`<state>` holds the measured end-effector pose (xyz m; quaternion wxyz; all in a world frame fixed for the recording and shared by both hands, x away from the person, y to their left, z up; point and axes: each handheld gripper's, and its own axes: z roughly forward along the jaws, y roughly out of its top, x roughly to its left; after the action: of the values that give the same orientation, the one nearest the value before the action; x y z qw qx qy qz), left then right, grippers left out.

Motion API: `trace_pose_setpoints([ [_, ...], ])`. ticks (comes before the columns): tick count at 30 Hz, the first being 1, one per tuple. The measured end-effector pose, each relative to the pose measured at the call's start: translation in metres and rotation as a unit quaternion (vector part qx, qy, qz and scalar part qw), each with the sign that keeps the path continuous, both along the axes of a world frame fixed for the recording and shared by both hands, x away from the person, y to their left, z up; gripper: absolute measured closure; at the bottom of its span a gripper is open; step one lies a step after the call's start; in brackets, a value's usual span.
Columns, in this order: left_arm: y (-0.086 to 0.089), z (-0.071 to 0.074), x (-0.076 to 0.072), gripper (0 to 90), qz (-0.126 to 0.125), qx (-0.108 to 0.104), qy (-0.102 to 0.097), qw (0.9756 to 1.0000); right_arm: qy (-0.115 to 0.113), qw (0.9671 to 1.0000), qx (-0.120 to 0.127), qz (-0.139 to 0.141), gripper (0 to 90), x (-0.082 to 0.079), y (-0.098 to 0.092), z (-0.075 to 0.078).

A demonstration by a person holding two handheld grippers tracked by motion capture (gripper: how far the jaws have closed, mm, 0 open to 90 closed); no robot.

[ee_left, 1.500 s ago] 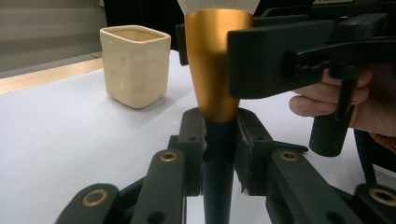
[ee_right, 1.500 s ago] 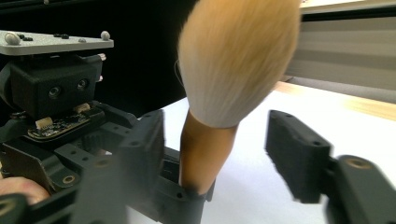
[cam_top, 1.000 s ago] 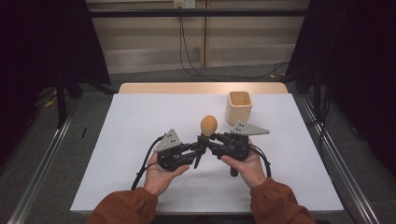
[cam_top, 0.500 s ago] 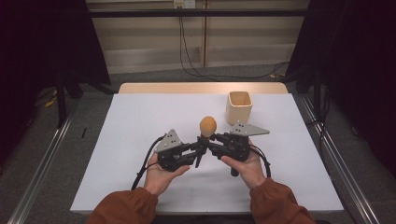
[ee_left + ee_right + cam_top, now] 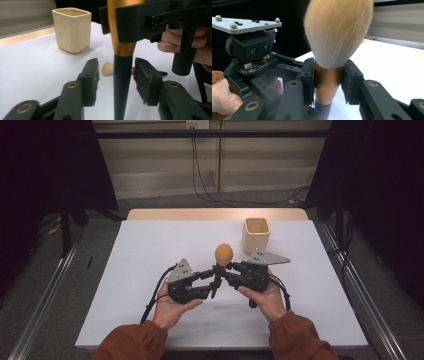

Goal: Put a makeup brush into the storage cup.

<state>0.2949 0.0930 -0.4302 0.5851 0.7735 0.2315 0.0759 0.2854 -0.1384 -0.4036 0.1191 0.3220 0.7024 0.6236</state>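
Observation:
A makeup brush stands upright above the table, its tan bristle head point(image 5: 223, 254) on top, a gold ferrule point(image 5: 122, 37) below it and a black handle pointing down. My right gripper point(image 5: 329, 80) is shut on the gold ferrule just under the bristles point(image 5: 337, 32). My left gripper point(image 5: 118, 80) comes from the left in the high view point(image 5: 214, 282). Its jaws have just been opening. The black handle point(image 5: 122, 85) stands between them, with a gap on each side. The right gripper point(image 5: 150, 22) shows above, in the left gripper view.
A cream square cup point(image 5: 257, 234) stands upright at the back right of the white table point(image 5: 140, 250), also seen in the left gripper view point(image 5: 72, 30). A second small brush point(image 5: 108, 68) lies flat on the table beyond the left jaws.
The left gripper's jaws look slightly wider apart around the handle. Both hands and the brush stay where they were.

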Motion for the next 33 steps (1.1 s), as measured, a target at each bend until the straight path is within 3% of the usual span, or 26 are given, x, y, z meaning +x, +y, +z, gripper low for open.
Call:
trace_pose_setpoints([
  [1, 0.000, 0.000, 0.000, 46.3, 0.000, 0.002, 0.000, 1.0000, 0.001, 1.0000, 0.002, 0.000, 66.6, 0.000, -0.001, 0.000],
  [9, 0.013, 0.002, 0.001, 29.1, 0.030, -0.006, 0.001, 0.9995, -0.004, 0.9999, 0.001, -0.010, 66.7, 0.000, -0.008, 0.003],
  [15, 0.021, 0.005, 0.003, 19.9, 0.043, -0.007, -0.005, 0.9990, -0.007, 0.9999, -0.001, -0.013, 66.6, 0.001, -0.013, 0.004],
  [19, 0.024, 0.005, 0.003, 13.2, 0.051, 0.009, -0.004, 0.9986, -0.009, 0.9998, -0.004, -0.016, 66.7, 0.001, -0.016, 0.005],
  [22, 0.023, 0.005, 0.002, 8.0, 0.066, 0.035, -0.005, 0.9972, -0.010, 0.9998, -0.007, -0.018, 66.6, 0.001, -0.018, 0.005],
  [26, 0.027, 0.006, 0.001, 3.6, 0.056, 0.023, -0.005, 0.9981, -0.015, 0.9995, -0.006, -0.027, 66.7, 0.002, -0.024, 0.008],
  [33, 0.033, 0.009, -0.001, 3.3, 0.072, 0.022, -0.012, 0.9971, -0.020, 0.9989, -0.005, -0.042, 66.7, 0.004, -0.035, 0.012],
])
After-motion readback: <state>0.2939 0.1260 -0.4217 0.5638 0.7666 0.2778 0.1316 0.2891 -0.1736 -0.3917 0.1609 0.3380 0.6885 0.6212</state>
